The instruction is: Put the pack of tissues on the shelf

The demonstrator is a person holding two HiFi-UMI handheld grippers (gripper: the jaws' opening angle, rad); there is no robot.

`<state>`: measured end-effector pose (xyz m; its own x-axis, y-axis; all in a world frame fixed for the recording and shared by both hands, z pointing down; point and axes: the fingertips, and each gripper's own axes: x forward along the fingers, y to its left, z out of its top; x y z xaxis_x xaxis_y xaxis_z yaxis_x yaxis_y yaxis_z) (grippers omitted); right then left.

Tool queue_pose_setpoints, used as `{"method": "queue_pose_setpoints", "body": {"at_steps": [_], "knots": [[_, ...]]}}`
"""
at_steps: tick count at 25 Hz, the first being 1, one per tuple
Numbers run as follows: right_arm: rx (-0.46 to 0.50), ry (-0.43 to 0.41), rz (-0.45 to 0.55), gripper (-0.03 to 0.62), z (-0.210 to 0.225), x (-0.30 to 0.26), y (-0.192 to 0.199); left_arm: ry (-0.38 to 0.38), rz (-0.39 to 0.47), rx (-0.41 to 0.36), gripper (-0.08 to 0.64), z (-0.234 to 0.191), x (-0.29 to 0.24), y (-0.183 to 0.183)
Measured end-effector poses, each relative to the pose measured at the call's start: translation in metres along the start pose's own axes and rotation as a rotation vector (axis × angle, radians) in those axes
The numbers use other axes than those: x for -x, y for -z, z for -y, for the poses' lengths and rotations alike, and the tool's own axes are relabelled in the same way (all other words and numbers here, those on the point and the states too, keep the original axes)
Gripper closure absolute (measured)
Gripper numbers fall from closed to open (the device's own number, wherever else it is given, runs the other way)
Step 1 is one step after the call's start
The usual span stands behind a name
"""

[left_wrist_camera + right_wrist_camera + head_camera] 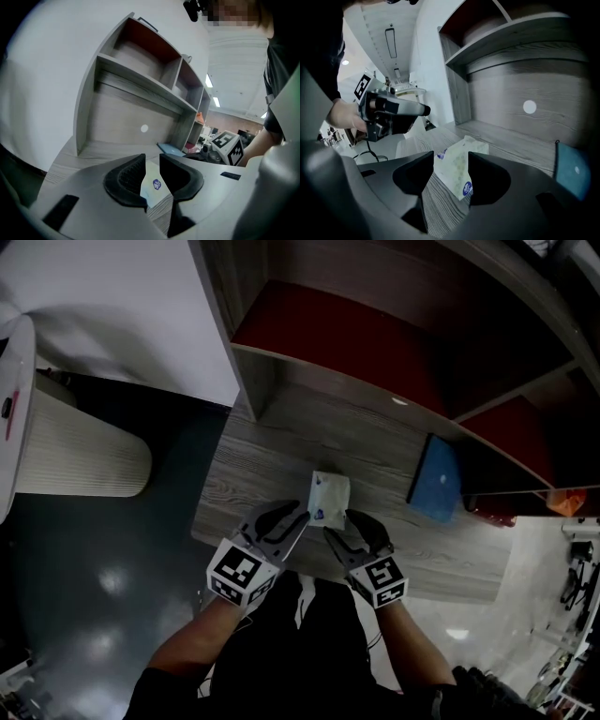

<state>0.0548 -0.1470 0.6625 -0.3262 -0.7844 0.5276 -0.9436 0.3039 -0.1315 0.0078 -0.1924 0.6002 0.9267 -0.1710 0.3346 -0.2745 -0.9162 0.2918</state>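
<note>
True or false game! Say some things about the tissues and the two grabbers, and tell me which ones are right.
1. The pack of tissues lies on the wooden surface. True.
2. The tissues sit up in a red-backed compartment. False: they are on the wooden surface below it.
3. A blue book is to the right of the pack in the head view. True.
4. The right gripper is squeezing the pack. False: its jaws stand wide apart, and the pack lies loose in front of them, with the left gripper at its other side.
</note>
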Motion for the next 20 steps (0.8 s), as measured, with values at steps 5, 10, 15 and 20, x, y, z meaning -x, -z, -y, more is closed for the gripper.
{"method": "queue_pose_setpoints", "body": {"at_steps": [5, 10, 15, 20], "knots": [[0.002, 0.033, -0.055, 0.407, 0.007, -0.017, 0.022, 0.005, -0.015, 0.011, 0.471, -0.001, -0.002, 0.008], [-0.007, 0.075, -0.113, 0.409, 0.016, -0.023, 0.039, 0.003, -0.021, 0.021, 0.469, -0.002, -0.004, 0.009], [-0.004, 0.089, -0.122, 0.538, 0.019, -0.013, 0.036, 0.002, -0.023, 0.026, 0.469, 0.000, -0.002, 0.001], [-0.001, 0.078, -0.107, 0.560, 0.015, 0.003, 0.016, 0.000, -0.016, 0.030, 0.469, 0.006, 0.005, -0.017]]}}
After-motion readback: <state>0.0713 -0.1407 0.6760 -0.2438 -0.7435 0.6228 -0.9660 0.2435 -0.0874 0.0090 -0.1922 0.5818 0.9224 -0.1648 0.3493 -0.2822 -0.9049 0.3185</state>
